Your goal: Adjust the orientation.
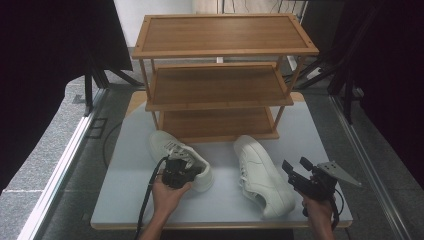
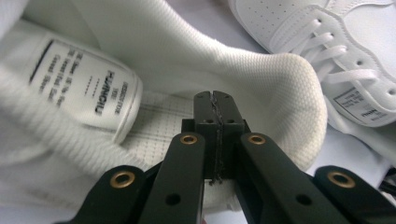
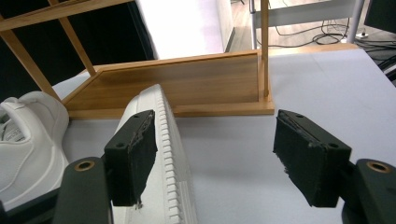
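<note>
While clamped together over the padded heel collar of the left white leather sneaker (image 2: 261, 79) (pads meeting edge to edge), left gripper (image 2: 215, 100) sits at that shoe's opening. Right gripper (image 3: 215, 154) gaping wide, empty, right white sneaker's (image 3: 163, 154) ribbed sole just beside its left finger (image 3: 135, 154), wooden three-tier rack (image 3: 187, 88) beyond.

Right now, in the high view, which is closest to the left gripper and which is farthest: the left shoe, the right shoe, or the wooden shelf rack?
1. The left shoe: right at the left gripper, which is shut at its heel opening.
2. The right shoe: off to the side, toward the right gripper.
3. The wooden shelf rack: farthest, behind both shoes.
</note>
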A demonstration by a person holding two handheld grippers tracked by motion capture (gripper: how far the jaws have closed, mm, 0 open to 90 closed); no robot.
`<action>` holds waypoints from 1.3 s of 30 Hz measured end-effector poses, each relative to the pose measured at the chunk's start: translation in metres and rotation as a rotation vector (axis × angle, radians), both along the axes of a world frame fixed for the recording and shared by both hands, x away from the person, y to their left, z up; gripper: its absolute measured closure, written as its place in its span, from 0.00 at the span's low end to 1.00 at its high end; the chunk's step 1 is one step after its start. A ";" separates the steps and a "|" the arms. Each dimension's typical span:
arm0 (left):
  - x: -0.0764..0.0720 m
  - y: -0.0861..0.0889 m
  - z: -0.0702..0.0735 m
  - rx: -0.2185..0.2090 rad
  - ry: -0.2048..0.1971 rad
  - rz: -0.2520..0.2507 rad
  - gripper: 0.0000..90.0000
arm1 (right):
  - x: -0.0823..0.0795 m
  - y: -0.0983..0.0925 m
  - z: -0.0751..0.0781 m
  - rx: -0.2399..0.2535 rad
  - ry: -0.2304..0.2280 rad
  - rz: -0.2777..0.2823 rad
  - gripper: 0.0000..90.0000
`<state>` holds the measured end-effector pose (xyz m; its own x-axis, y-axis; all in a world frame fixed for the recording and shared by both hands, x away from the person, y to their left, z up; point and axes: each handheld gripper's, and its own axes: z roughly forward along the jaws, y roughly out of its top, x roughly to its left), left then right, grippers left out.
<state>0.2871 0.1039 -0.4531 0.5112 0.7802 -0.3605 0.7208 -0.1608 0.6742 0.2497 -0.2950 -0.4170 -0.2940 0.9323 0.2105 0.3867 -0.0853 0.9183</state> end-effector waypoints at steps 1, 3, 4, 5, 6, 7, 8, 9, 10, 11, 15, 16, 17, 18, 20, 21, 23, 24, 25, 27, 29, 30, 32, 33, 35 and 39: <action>-0.003 0.001 0.000 0.005 -0.001 -0.002 1.00 | 0.000 -0.001 -0.001 0.005 0.007 -0.005 0.33; -0.004 0.001 0.000 0.014 -0.003 -0.003 1.00 | 0.000 -0.002 -0.001 0.003 0.014 -0.007 0.33; -0.006 0.002 0.001 0.036 -0.007 -0.008 1.00 | 0.000 -0.003 -0.001 0.005 0.014 -0.009 0.33; -0.007 0.003 0.002 0.045 -0.009 -0.015 1.00 | -0.001 -0.003 0.000 0.003 0.015 -0.009 0.33; -0.008 0.005 0.001 0.045 -0.006 -0.020 1.00 | -0.001 -0.004 0.000 0.004 0.014 -0.010 0.33; -0.009 0.007 0.001 0.043 0.000 -0.026 1.00 | -0.001 -0.005 0.000 0.004 0.014 -0.012 0.33; -0.010 0.009 0.001 0.037 0.006 -0.031 1.00 | -0.001 -0.005 0.000 0.006 0.015 -0.015 0.33; -0.011 0.010 0.001 0.033 0.011 -0.034 1.00 | -0.001 -0.006 0.000 0.008 0.019 -0.015 0.33; -0.011 0.010 0.001 0.033 0.011 -0.034 1.00 | -0.001 -0.006 0.000 0.008 0.019 -0.015 0.33; -0.014 0.013 0.000 0.034 0.012 -0.040 1.00 | 0.000 -0.007 -0.002 0.009 0.023 -0.015 0.33; -0.016 0.014 0.000 0.039 0.008 -0.039 1.00 | 0.000 -0.008 -0.003 0.012 0.029 -0.014 0.33; -0.015 0.014 0.001 0.040 0.008 -0.041 1.00 | 0.000 -0.008 -0.003 0.016 0.028 -0.016 0.33; -0.015 0.014 0.001 0.040 0.008 -0.041 1.00 | 0.000 -0.008 -0.002 0.017 0.027 -0.016 0.33; -0.014 0.014 0.001 0.039 0.009 -0.040 1.00 | 0.000 -0.008 -0.002 0.017 0.027 -0.016 0.33; -0.013 0.014 0.004 0.050 0.001 -0.038 1.00 | 0.000 -0.010 -0.003 0.016 0.027 -0.018 0.33; -0.012 0.015 0.005 0.048 0.002 -0.034 1.00 | 0.000 -0.010 -0.003 0.015 0.031 -0.019 0.33; -0.011 0.017 0.006 0.046 0.004 -0.036 1.00 | 0.000 -0.011 -0.003 0.015 0.034 -0.021 0.33; -0.010 0.018 0.006 0.043 0.004 -0.038 1.00 | 0.001 -0.011 -0.004 0.015 0.034 -0.022 0.33; -0.010 0.018 0.006 0.047 0.006 -0.039 1.00 | 0.001 -0.012 -0.004 0.017 0.038 -0.022 0.33; -0.010 0.018 0.006 0.050 0.008 -0.038 1.00 | 0.001 -0.012 -0.005 0.017 0.041 -0.023 0.33; -0.010 0.017 0.007 0.061 0.009 -0.040 1.00 | 0.001 -0.012 -0.005 0.016 0.041 -0.023 0.33; -0.010 0.017 0.007 0.061 0.009 -0.040 1.00 | 0.001 -0.012 -0.005 0.016 0.041 -0.023 0.33; -0.010 0.019 0.007 0.056 0.015 -0.049 1.00 | 0.001 -0.012 -0.005 0.017 0.042 -0.024 0.33; -0.010 0.022 0.007 0.054 0.019 -0.051 1.00 | 0.001 -0.012 -0.005 0.016 0.042 -0.024 0.33; -0.011 0.023 0.007 0.056 0.018 -0.051 1.00 | 0.001 -0.013 -0.005 0.017 0.043 -0.026 0.33; -0.016 0.032 0.008 0.072 0.013 -0.046 1.00 | 0.001 -0.014 -0.007 0.018 0.049 -0.031 0.33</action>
